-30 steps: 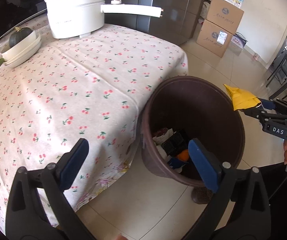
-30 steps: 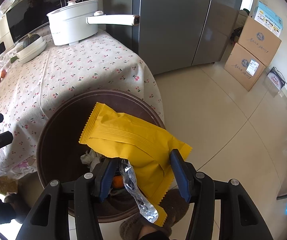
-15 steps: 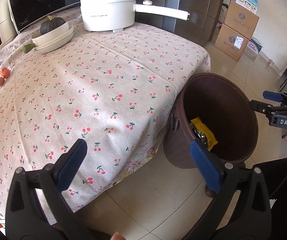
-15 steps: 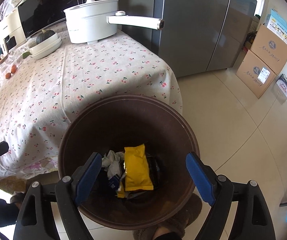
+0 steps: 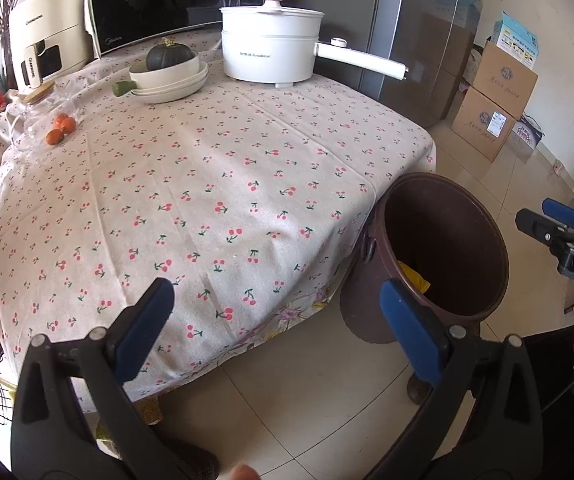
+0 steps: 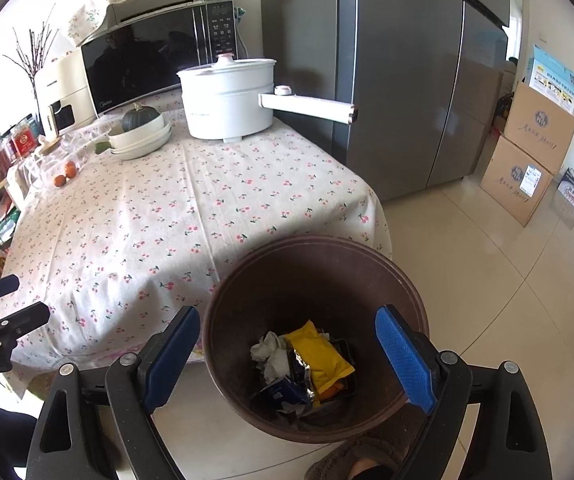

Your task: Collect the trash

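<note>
A brown trash bin stands on the floor at the table's corner; it also shows in the left wrist view. Inside lie a yellow snack wrapper, crumpled white paper, a silver foil piece and dark packaging. A corner of the yellow wrapper shows in the left wrist view. My right gripper is open and empty above the bin, and it shows at the right edge of the left wrist view. My left gripper is open and empty, over the table's near edge.
The table with the cherry-print cloth carries a white electric pot, stacked bowls with a dark squash, a microwave and oranges in a glass vessel. A grey fridge and cardboard boxes stand behind.
My right gripper opened and dropped the yellow wrapper and foil into the bin. Both grippers then rose and pulled back, so more of the table shows.
</note>
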Tool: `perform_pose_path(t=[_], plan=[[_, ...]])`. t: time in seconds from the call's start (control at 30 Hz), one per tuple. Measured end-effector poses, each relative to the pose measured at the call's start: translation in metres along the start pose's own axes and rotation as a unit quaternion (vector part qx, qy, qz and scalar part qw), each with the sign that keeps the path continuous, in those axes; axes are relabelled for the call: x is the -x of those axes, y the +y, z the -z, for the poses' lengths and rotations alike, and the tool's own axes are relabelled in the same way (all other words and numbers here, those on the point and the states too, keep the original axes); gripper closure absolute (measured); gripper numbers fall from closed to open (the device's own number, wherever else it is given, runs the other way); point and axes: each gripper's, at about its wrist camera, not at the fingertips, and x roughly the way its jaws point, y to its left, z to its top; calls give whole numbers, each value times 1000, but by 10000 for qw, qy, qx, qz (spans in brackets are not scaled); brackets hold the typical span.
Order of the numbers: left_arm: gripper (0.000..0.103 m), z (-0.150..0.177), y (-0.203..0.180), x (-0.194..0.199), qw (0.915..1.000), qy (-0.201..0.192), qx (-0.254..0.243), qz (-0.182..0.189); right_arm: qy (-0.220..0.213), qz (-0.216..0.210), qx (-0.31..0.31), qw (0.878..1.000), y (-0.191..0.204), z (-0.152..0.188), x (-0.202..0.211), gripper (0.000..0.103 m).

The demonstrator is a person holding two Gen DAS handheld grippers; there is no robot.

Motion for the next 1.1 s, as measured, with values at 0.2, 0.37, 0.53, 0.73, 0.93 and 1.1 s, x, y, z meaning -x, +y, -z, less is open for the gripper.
perform_pose_path(t=[0.2, 0.37, 0.53, 0.73, 0.93, 1.1], plan=[[1, 11, -3, 27, 9980, -391, 153, -479, -445, 75, 135, 9989, 26, 13, 29, 1], [0, 18, -10, 44, 9955, -724, 149, -589, -665, 153, 119, 9976, 36, 21, 45, 0], [0, 21, -16, 53, 9935, -919, 88, -661, -894, 287, 52, 9956, 37, 20, 54, 0], [0, 22, -18, 57, 9925, -1034, 115, -643, -947, 330, 18, 9950, 38, 19, 54, 0], [0, 22, -19, 56, 9923, -1063, 168, -610, -938, 360, 43, 9949, 40, 20, 53, 0], [0, 22, -19, 57, 9922, -1086, 184, -591, -975, 375, 67, 9945, 40, 21, 54, 0]])
